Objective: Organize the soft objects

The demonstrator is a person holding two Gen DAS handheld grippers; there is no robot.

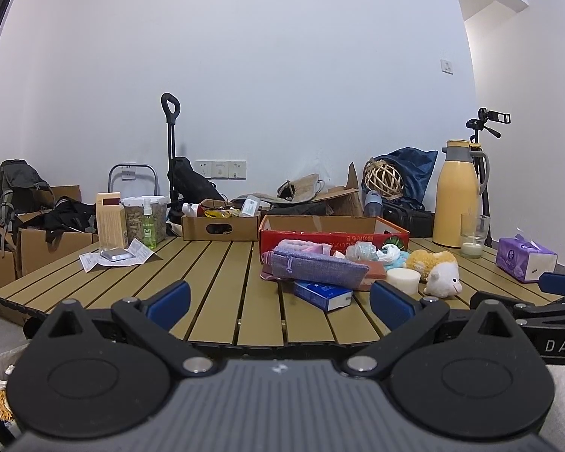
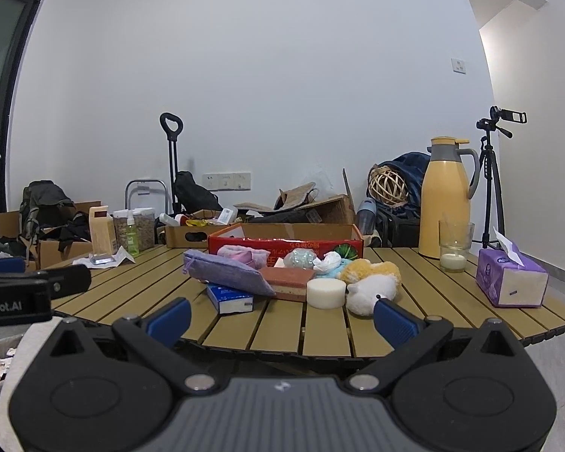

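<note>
A heap of soft things lies mid-table in front of a red cardboard box point(image 1: 333, 231) point(image 2: 282, 243): a purple fabric pouch point(image 1: 318, 267) point(image 2: 226, 272), a pink plush item point(image 1: 301, 246) point(image 2: 241, 253), a white and yellow plush sheep point(image 1: 439, 271) point(image 2: 373, 282), a white round sponge point(image 1: 403, 280) point(image 2: 326, 292), a blue tissue pack point(image 1: 322, 294) point(image 2: 229, 297), a brick-red block point(image 2: 288, 280). My left gripper point(image 1: 280, 301) is open and empty at the near table edge. My right gripper point(image 2: 282, 316) is open and empty, just short of the sheep.
The slatted wooden table point(image 1: 214, 282) also bears a purple tissue box point(image 1: 525, 260) point(image 2: 510, 282), a glass candle point(image 2: 454, 252), a yellow thermos point(image 2: 446, 196), a green spray bottle point(image 1: 148, 226), jars and papers at far left. Boxes, bags and a tripod point(image 2: 491, 188) stand behind.
</note>
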